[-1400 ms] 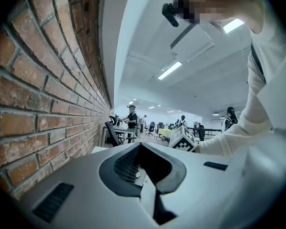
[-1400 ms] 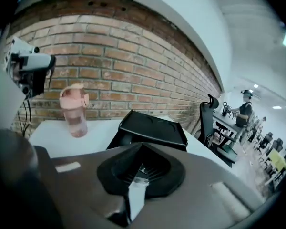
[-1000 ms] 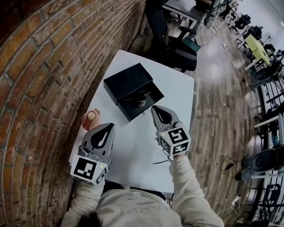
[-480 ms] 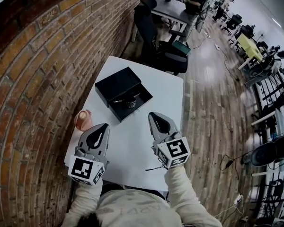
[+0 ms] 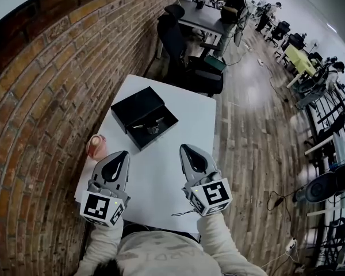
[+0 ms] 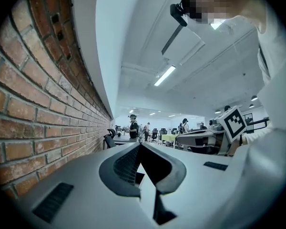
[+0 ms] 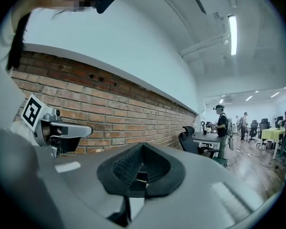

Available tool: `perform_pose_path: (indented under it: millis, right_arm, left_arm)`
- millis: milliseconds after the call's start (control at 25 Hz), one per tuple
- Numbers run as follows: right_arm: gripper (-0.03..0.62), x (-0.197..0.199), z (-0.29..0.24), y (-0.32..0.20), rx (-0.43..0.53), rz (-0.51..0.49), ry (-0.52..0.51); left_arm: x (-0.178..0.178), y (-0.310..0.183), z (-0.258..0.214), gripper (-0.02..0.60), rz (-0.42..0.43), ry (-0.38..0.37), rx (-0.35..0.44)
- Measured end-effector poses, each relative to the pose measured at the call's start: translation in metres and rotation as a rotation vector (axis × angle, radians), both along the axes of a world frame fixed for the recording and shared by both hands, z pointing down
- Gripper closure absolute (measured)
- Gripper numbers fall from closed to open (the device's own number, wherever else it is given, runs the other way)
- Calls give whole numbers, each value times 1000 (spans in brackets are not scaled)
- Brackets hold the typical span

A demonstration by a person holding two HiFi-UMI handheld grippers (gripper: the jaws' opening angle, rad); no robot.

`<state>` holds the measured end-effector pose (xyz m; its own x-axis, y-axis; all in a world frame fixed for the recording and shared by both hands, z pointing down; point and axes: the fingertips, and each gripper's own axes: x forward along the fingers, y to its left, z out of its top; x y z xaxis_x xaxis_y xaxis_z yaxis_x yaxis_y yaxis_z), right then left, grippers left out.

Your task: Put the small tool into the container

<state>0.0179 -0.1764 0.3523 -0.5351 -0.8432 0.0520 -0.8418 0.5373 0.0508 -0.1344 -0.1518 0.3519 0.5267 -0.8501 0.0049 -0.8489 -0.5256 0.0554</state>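
A black box (image 5: 137, 104) lies open on the white table (image 5: 161, 177), its lid beside its tray. A small metal tool (image 5: 152, 128) rests inside the tray. My left gripper (image 5: 124, 154) hovers over the table's near left part, short of the box, jaws shut and empty. My right gripper (image 5: 184, 148) is level with it on the right, also shut with nothing held. In the left gripper view the left gripper's jaws (image 6: 140, 145) meet at the tips. The right gripper view shows the same for the right gripper (image 7: 143, 146). Both gripper views point upward; neither shows the box.
A pink round object (image 5: 95, 145) sits at the table's left edge against the brick wall (image 5: 40, 96). Black office chairs (image 5: 187, 68) stand beyond the far end of the table. Wooden floor (image 5: 259, 137) runs along the right, with desks and people far off.
The head view has pulled back, so the box and table look smaller. Both grippers have dropped slightly nearer the person, away from the box, and stay shut.
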Motion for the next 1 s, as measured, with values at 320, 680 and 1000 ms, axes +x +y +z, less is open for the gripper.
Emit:
perform_pose_path:
  millis: [320,680,1000]
  right_arm:
    - [585,22,-18,25,35,21,-21]
    - [585,47,-31,50,55,33,-51]
    - [585,63,-40,71,71,33,-79]
  left_arm:
    - [18,14,-12,577,-1,7,28]
    - [35,36,-23,577,-9,12,49]
    - [50,53,-32,577,-10,17,68]
